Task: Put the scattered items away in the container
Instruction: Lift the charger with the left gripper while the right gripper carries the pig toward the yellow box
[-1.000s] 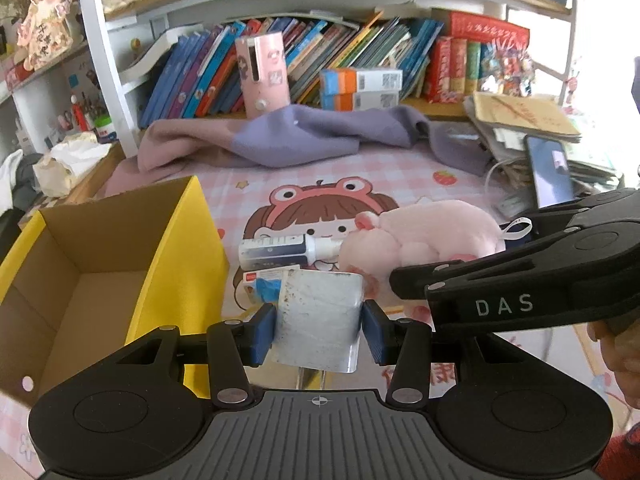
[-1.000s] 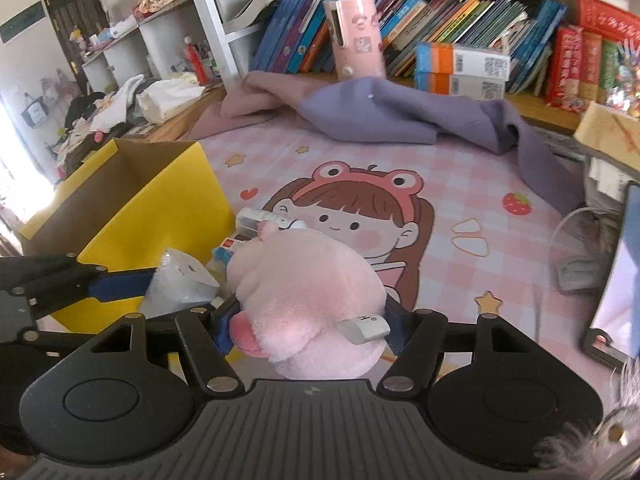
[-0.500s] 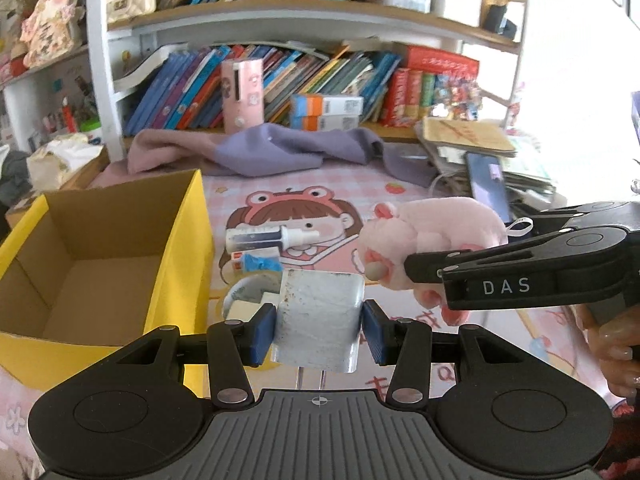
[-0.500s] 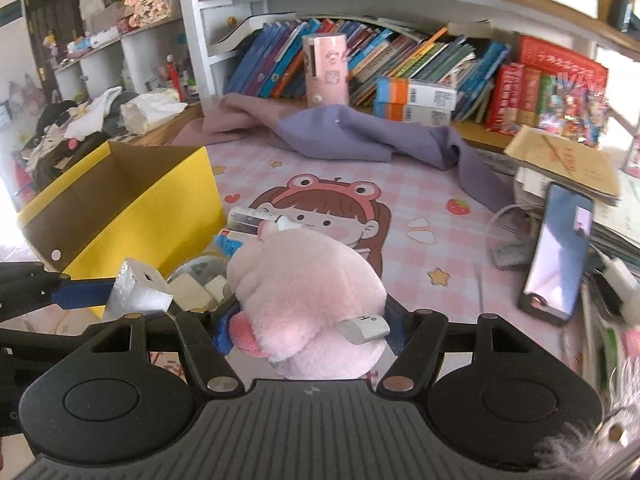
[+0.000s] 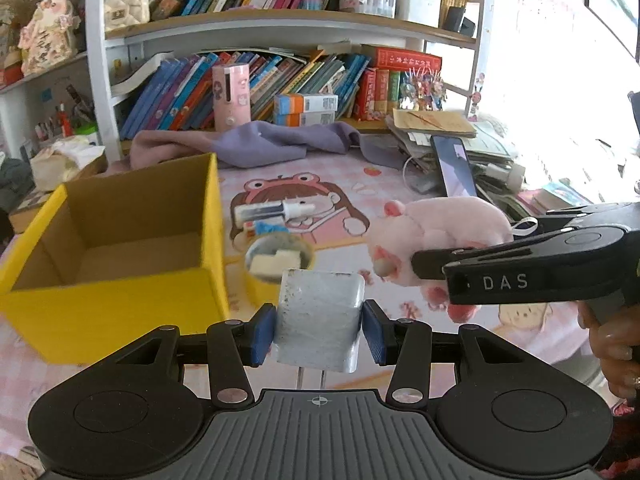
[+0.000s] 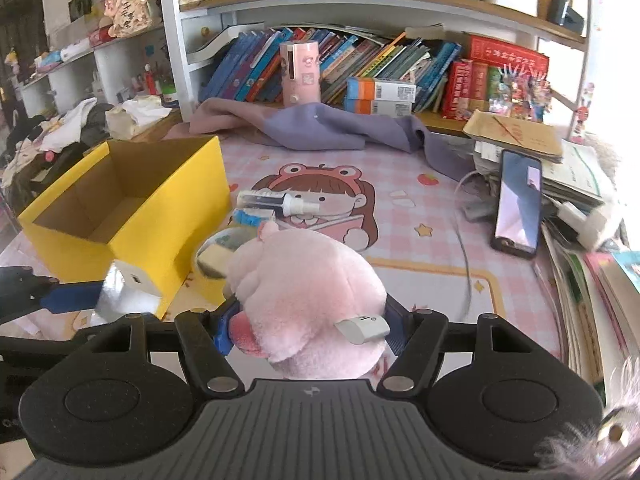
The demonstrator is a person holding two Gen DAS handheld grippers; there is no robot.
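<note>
The yellow box, our container, stands open on the pink mat at about 10 o'clock from the left gripper; we see only bare cardboard inside it. Nearest to us, the left gripper is clamped on a white charger block (its two metal pins point down toward the camera). At 3 o'clock, the right gripper squeezes a pink plush toy between its blue pads, held above the mat.

A little farther, at 12 o'clock, a small round tin with a pale block inside sits just beside the box wall. Behind it lie a small blue packet and a white spray bottle, on its side. Farther still, at 1 o'clock, a phone leans on stacked papers, and a purple cloth lies before the bookshelf.
</note>
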